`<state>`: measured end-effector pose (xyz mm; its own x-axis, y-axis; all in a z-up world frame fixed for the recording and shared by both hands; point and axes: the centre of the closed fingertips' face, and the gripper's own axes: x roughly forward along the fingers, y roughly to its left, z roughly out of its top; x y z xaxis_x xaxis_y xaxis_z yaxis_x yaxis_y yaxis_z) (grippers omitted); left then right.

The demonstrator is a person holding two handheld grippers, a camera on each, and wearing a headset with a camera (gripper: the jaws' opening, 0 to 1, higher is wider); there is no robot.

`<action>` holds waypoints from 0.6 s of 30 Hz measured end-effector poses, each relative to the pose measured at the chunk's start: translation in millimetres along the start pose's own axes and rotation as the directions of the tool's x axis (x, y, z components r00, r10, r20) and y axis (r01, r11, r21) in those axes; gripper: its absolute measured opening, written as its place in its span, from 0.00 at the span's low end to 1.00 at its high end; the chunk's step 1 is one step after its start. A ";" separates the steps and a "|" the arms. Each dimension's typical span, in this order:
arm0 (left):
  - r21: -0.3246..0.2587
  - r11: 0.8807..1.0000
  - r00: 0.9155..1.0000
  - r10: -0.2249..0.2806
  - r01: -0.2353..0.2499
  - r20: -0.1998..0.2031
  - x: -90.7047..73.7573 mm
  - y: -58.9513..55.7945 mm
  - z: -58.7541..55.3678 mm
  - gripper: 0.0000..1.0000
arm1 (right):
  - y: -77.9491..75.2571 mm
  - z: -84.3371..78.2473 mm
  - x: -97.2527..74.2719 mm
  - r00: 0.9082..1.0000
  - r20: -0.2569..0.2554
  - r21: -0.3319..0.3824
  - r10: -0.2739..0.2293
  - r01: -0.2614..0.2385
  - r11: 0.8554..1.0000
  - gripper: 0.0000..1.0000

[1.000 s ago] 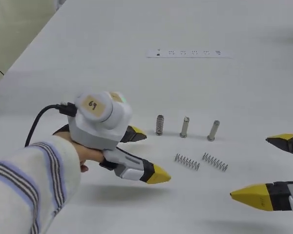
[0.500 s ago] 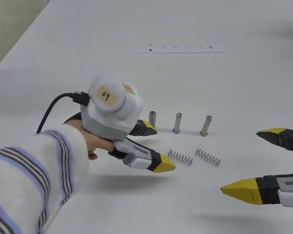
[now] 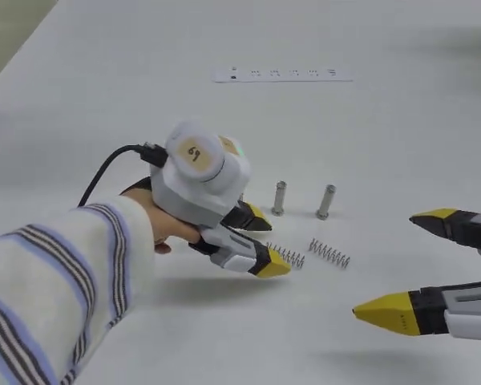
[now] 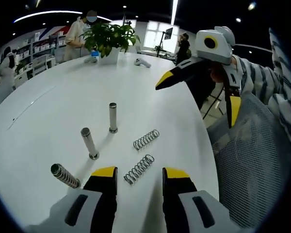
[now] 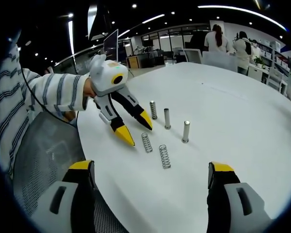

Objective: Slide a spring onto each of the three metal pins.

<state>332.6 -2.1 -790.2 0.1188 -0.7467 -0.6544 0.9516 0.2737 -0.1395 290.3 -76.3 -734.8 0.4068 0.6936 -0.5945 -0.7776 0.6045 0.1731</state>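
Two bare metal pins (image 3: 279,197) (image 3: 326,201) stand upright on the white table (image 3: 144,96). A third pin (image 4: 65,175) wears a spring; in the head view my left gripper's body hides it. Two loose springs lie in front of the pins: one (image 3: 287,256) (image 4: 138,169) close to the tips of my left gripper (image 3: 266,242) (image 4: 139,172), which is open, and the other (image 3: 329,253) (image 4: 146,139) a little further right. My right gripper (image 3: 393,265) (image 5: 150,167) is wide open, off to the right with nothing between its fingers.
A white power strip (image 3: 284,74) lies flat at the far side of the table. A black cable (image 3: 112,164) trails left from the left gripper. A potted plant (image 4: 109,39) stands further along the table, and its edge (image 5: 94,160) runs near the right gripper.
My left gripper has moved right and forward, bringing its tips up to the nearer loose spring and covering the spring-fitted pin in the head view. The right gripper has stayed about where it was.
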 end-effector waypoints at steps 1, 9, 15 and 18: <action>0.003 1.000 1.000 -0.004 0.004 -0.002 0.7 -0.7 -0.5 0.28 | 0.2 -0.4 0.0 1.000 -0.001 0.001 0.000 0.000 1.000 0.96; 0.051 0.999 1.000 -0.007 0.008 -0.015 5.4 1.5 -3.7 0.17 | -0.9 -1.0 -0.7 1.000 -0.001 0.009 -0.009 0.009 1.000 0.96; 0.067 0.998 1.000 0.000 0.002 -0.027 7.6 2.8 -6.8 0.14 | -1.9 -2.0 -1.5 1.000 -0.007 0.008 -0.012 0.012 1.000 0.95; 0.074 0.997 0.999 0.000 0.004 -0.045 8.4 2.0 -10.4 0.11 | -2.0 -2.4 -1.5 1.000 -0.009 0.008 -0.012 0.012 1.000 0.95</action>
<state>332.6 -1.6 -803.8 0.1056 -0.7188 -0.6872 0.9704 0.2255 -0.0867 290.1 -79.5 -736.1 0.4121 0.6826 -0.6035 -0.7688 0.6160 0.1718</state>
